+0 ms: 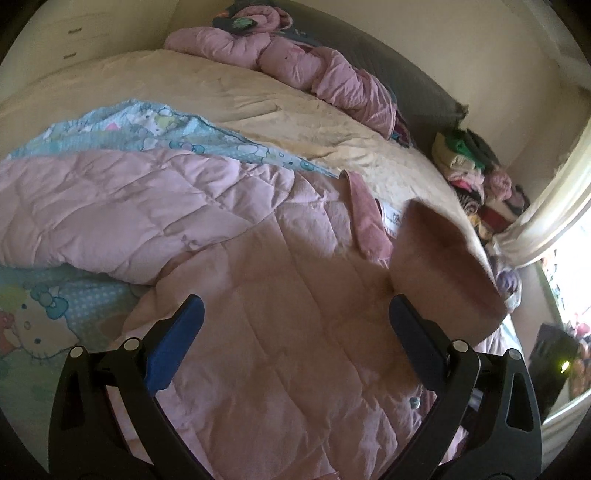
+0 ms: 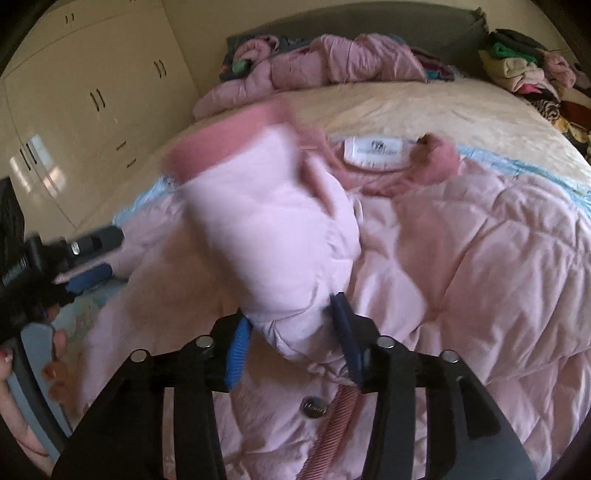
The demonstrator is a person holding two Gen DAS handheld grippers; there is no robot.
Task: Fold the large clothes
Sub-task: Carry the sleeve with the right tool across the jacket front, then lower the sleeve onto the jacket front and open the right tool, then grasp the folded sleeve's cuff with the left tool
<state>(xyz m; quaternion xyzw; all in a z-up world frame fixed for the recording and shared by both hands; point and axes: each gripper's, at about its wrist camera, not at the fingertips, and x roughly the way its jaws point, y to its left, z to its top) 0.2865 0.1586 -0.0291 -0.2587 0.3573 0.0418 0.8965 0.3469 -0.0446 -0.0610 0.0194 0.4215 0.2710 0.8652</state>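
A large pale pink quilted jacket point(image 1: 266, 280) lies spread on the bed. My left gripper point(image 1: 295, 317) is open and empty, just above the jacket's body. My right gripper point(image 2: 291, 325) is shut on the jacket's sleeve point(image 2: 266, 229) and holds it raised over the body; the sleeve's darker pink cuff point(image 2: 225, 136) is blurred. The raised sleeve shows at the right in the left wrist view point(image 1: 443, 266). The collar with a white label point(image 2: 376, 151) lies behind it. The left gripper point(image 2: 88, 258) shows at the left edge of the right wrist view.
The jacket rests on a Hello Kitty blanket point(image 1: 159, 129) over a cream bedspread point(image 1: 266, 96). Another pink quilted garment point(image 2: 325, 62) lies by the grey headboard point(image 2: 369, 26). A heap of clothes point(image 2: 524, 66) sits at the right. Cream wardrobes point(image 2: 92, 96) stand left.
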